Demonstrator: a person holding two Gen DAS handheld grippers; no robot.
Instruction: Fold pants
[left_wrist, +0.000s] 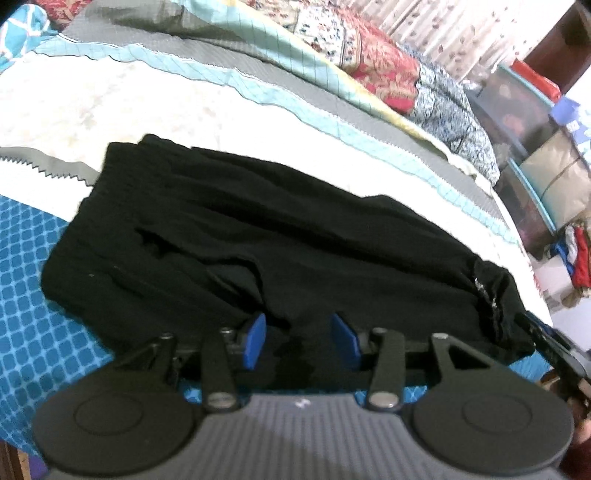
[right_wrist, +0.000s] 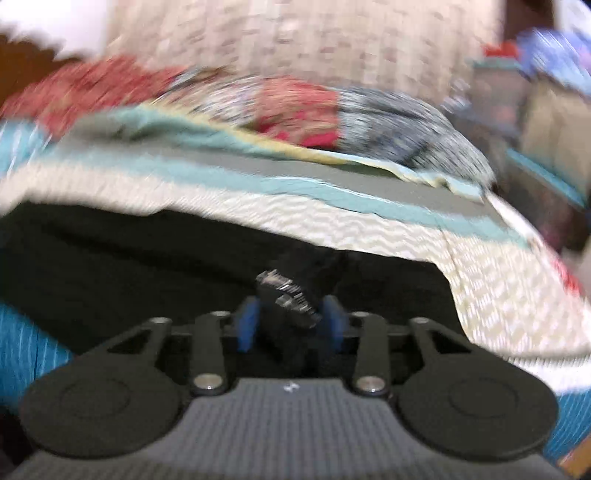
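Black pants (left_wrist: 258, 236) lie folded lengthwise across the bed, waistband end with a white drawstring at the right. My left gripper (left_wrist: 301, 341) sits at the near edge of the pants with black cloth bunched between its blue pads (left_wrist: 255, 339). In the blurred right wrist view my right gripper (right_wrist: 291, 325) holds a bunch of the pants (right_wrist: 147, 266) with the drawstring between its blue pads (right_wrist: 247, 328). The right gripper also shows in the left wrist view (left_wrist: 554, 350) at the waistband end.
The bed has a white, grey and teal striped sheet (left_wrist: 110, 103) and a blue patterned cover (left_wrist: 29, 280) near me. Folded patterned quilts (left_wrist: 388, 74) lie at the far side. Storage boxes and clutter (left_wrist: 535, 147) stand to the right of the bed.
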